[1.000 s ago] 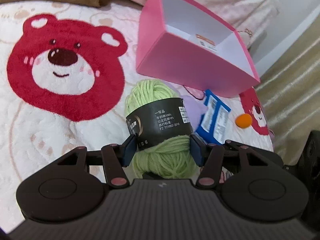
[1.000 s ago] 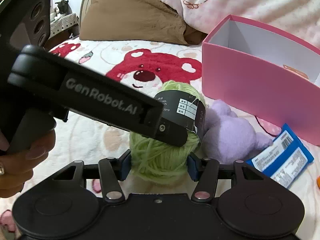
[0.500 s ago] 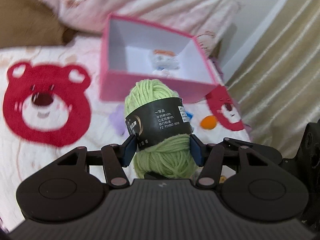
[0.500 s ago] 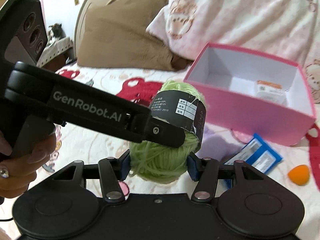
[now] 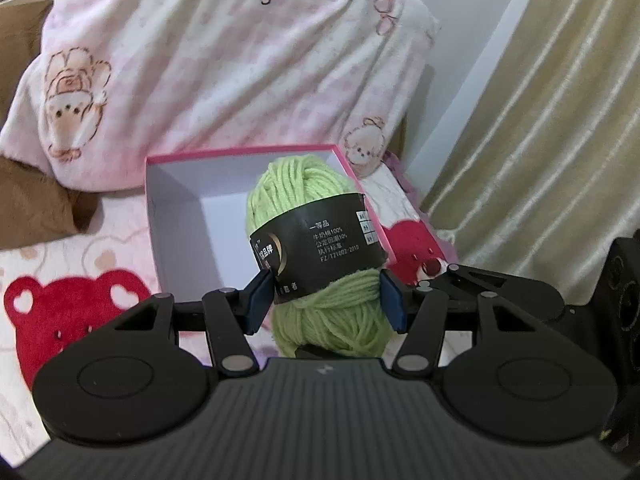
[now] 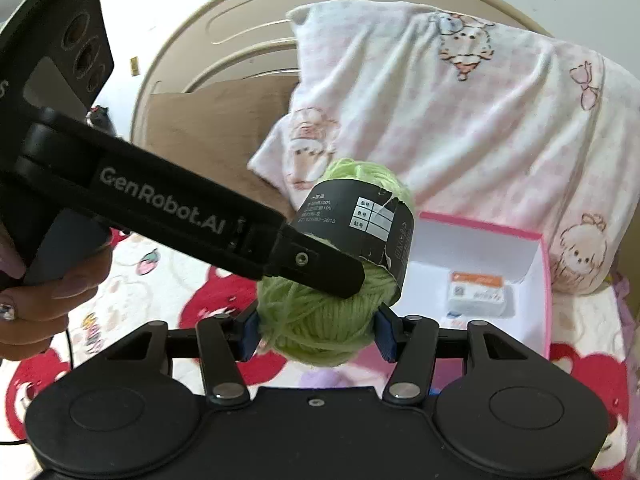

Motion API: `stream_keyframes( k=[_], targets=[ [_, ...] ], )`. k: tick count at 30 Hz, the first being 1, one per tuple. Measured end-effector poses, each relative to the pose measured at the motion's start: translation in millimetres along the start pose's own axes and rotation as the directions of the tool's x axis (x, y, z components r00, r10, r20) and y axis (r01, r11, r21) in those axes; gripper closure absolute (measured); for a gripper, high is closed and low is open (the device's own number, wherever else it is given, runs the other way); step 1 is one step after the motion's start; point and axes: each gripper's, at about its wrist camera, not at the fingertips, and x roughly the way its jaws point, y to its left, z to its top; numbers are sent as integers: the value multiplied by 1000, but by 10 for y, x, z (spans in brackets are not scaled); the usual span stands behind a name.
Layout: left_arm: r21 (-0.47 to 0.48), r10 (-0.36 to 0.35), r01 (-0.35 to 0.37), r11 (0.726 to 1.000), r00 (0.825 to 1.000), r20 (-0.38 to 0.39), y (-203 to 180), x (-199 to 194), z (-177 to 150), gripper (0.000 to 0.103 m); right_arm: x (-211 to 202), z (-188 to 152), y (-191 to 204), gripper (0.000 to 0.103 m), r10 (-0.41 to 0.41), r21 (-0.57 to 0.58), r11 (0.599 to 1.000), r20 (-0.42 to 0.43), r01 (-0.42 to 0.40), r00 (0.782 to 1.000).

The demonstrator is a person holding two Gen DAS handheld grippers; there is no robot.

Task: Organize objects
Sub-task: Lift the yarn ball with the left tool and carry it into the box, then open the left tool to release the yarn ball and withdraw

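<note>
A green yarn ball (image 5: 320,232) with a black label is held up in the air by both grippers. My left gripper (image 5: 326,302) is shut on its lower part. My right gripper (image 6: 318,330) is shut on it too, from a crossing angle; the yarn ball also shows in the right wrist view (image 6: 320,320). The left gripper's arm (image 6: 180,216) crosses the right wrist view. An open pink box (image 5: 176,216) with a white inside lies on the bed behind the yarn. It also shows in the right wrist view (image 6: 540,280), with a small white packet (image 6: 476,292) inside.
A pink-and-white blanket (image 5: 224,60) is heaped behind the box. The bed cover (image 5: 72,312) has red bear prints. A beige curtain (image 5: 540,140) hangs at the right. A brown pillow (image 6: 220,120) and a round headboard (image 6: 248,40) stand at the back.
Both grippers have lifted the yarn ball off the bed and carried it toward the pink box, whose inside now shows from above. The toy and blue packet have dropped out of view.
</note>
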Motion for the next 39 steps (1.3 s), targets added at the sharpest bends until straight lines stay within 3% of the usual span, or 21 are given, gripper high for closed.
stream_keyframes(
  k=[5, 9, 16, 22, 28, 32, 39],
  targets=[
    [-27, 9, -9, 1000, 1000, 4, 192, 442, 289, 48, 416, 214, -335, 43, -18, 3, 1000, -26, 18, 999],
    [-67, 38, -39, 997, 999, -13, 359, 839, 334, 48, 811, 261, -615, 43, -1, 15, 1000, -80, 2, 997],
    [-78, 86, -97, 992, 987, -135, 639, 1525, 245, 48, 1524, 25, -922, 43, 28, 118, 993, -200, -5, 979],
    [-116, 104, -127, 985, 976, -189, 857, 1814, 100, 48, 1916, -122, -1060, 43, 69, 206, 978, -276, -11, 959],
    [-139, 114, -143, 980, 973, -202, 955, 1893, 58, 47, 2097, -140, -1059, 42, 73, 192, 981, -309, -13, 948],
    [-118, 132, -157, 981, 972, -193, 933, 1963, 30, 47, 2141, -197, -1124, 37, 105, 243, 970, -323, -25, 940],
    [-140, 169, -190, 972, 975, -146, 871, 1850, -3, 46, 1746, -181, -1109, 30, 83, 222, 975, -287, -18, 954]
  ],
)
